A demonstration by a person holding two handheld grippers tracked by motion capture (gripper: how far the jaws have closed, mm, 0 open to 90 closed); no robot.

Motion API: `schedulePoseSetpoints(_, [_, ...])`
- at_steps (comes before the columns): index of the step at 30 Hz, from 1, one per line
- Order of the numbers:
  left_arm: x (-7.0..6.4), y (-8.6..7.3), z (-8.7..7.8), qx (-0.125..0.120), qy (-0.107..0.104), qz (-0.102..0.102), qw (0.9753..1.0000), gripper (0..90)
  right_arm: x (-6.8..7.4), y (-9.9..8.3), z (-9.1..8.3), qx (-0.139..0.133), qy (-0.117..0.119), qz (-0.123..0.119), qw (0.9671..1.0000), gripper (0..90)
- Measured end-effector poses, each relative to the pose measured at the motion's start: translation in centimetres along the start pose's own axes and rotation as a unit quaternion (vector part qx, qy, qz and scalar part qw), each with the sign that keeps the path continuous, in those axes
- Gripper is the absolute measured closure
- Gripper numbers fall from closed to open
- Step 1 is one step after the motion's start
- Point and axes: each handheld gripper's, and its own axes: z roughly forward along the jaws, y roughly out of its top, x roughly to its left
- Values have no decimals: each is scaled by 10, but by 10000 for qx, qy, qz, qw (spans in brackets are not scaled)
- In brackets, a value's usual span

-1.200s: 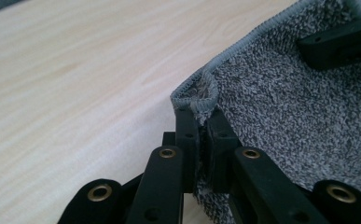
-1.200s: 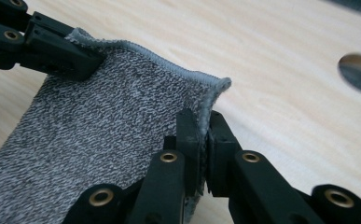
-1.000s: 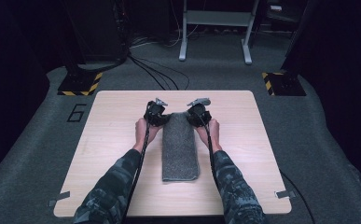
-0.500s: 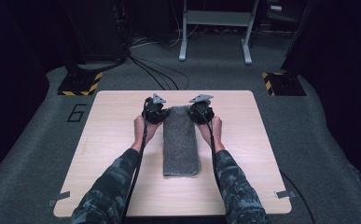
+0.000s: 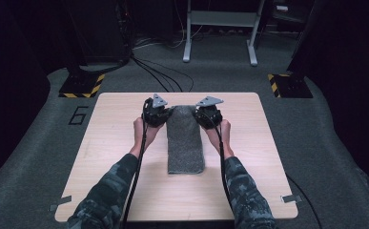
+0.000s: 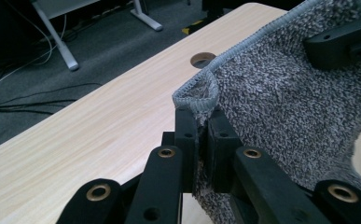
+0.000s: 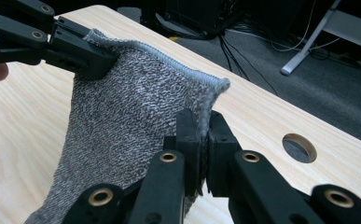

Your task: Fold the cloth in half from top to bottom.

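Both far corners of the grey towel (image 5: 186, 138) were pinched, left gripper (image 6: 198, 135) and right gripper (image 7: 204, 133) clamped tight, lifting that hemmed edge off the table (image 5: 110, 143), apparently for folding.

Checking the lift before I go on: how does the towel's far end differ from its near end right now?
The far end of the grey towel is raised off the table; the near end lies flat on it. The far end is pinched at its corners by the left gripper and right gripper; the near end is untouched. The far end looks pulled wider, the near end narrower. Both are the same speckled grey pile.
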Motion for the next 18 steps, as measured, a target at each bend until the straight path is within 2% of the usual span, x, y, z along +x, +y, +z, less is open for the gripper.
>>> schedulePoseSetpoints(3, [-4,-1,-3,9,-38,98,9999,845,1,-7,-4,-50,9,-41,10000,864])
schedulePoseSetpoints(12, [-13,-4,-4,-101,-94,132,9998,842,0,-19,-10,-258,-4,-234,9994,863])
schedulePoseSetpoints(14, [-16,-6,-6,-76,-125,191,9997,840,2,-21,-12,-219,5,-174,9996,862])
schedulePoseSetpoints(18, [-25,-15,-10,-38,-234,264,9994,838,6,-29,-17,-174,47,-327,9993,860])
